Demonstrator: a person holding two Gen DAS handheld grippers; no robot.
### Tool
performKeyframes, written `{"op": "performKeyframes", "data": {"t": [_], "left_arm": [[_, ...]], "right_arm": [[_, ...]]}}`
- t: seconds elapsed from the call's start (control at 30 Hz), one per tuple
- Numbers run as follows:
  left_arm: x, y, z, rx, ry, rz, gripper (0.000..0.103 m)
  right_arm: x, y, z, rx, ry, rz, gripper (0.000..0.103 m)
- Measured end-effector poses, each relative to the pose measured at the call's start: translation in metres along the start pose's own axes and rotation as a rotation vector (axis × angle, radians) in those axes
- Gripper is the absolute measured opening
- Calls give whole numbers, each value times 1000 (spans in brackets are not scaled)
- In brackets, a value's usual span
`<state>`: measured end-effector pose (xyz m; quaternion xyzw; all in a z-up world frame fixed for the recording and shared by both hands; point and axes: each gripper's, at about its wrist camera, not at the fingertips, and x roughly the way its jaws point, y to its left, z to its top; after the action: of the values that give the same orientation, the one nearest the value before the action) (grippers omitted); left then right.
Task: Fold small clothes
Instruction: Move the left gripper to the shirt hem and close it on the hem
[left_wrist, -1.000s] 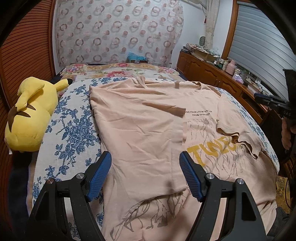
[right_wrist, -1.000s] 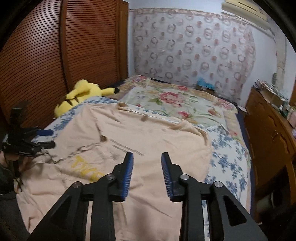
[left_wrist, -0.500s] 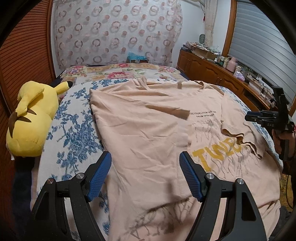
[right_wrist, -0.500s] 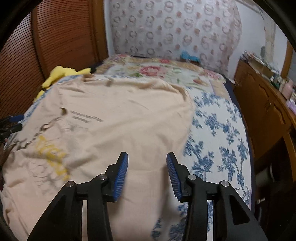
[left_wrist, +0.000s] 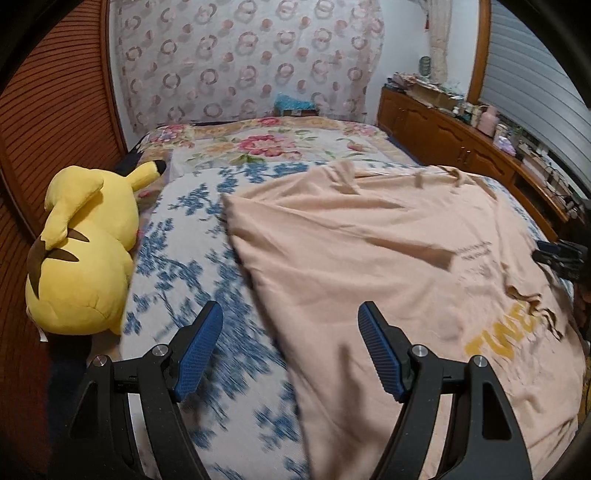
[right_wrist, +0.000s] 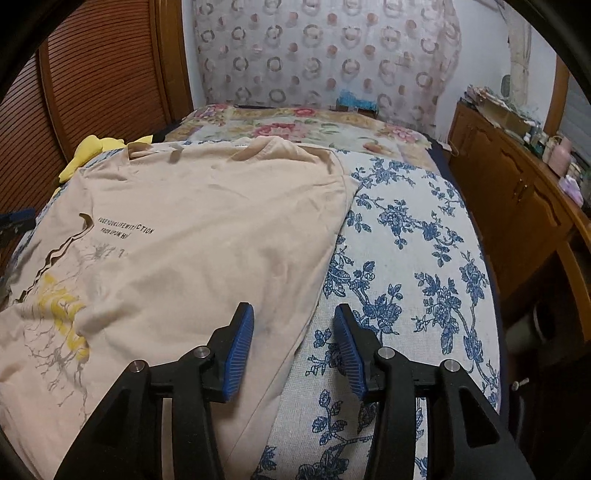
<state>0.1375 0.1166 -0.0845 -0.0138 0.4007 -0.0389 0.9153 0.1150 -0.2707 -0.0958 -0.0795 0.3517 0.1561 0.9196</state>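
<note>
Left gripper (left_wrist: 290, 349) hangs wide open, nothing between its blue pads, straddling the left side edge of the peach T-shirt (left_wrist: 369, 258); one finger is over the shirt, the other over the blue-floral bedspread (left_wrist: 184, 229). Right gripper (right_wrist: 293, 347) is likewise parted and holds nothing, sitting over the shirt's opposite side edge, one finger above cloth and one above bedspread.

Placement, as I judge it: each gripper is set at a shirt edge so that a closing pinch would catch the hem, ready for a first lengthwise fold. No grasp made yet.

Shirt lies spread flat on the bed, print side up, between the two grippers. One sleeve appears already turned in over the chest, its dark wavy edge running beside the yellow lettering (right_wrist: 61, 306).

View differences:
- Left wrist view shows the yellow plush toy (left_wrist: 85, 251) whole, beside the shirt's left edge and apart from it; the near bedspread is motion-blurred. The other gripper's tip shows at the far right edge.
- Right wrist view shows only a scrap of the plush beyond the shirt's far corner, but the small black text on the chest is sharp, and the wooden cabinet (right_wrist: 517, 199) runs close alongside the bed.
</note>
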Motion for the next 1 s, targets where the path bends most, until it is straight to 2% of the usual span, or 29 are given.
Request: {"op": "performKeyframes", "data": {"t": [0.23,0.53,1.0], "left_arm": [[33,18,14,-7,57,40,77],[58,23,36,2,83,30,77],[75,25,57,26,108,5,80]], "right_arm": [[2,1,-7,13,-6,-22,60],[2,-7,-5,15,-3,-15,61],[2,-7,-6,14,-3,-15,62]]}}
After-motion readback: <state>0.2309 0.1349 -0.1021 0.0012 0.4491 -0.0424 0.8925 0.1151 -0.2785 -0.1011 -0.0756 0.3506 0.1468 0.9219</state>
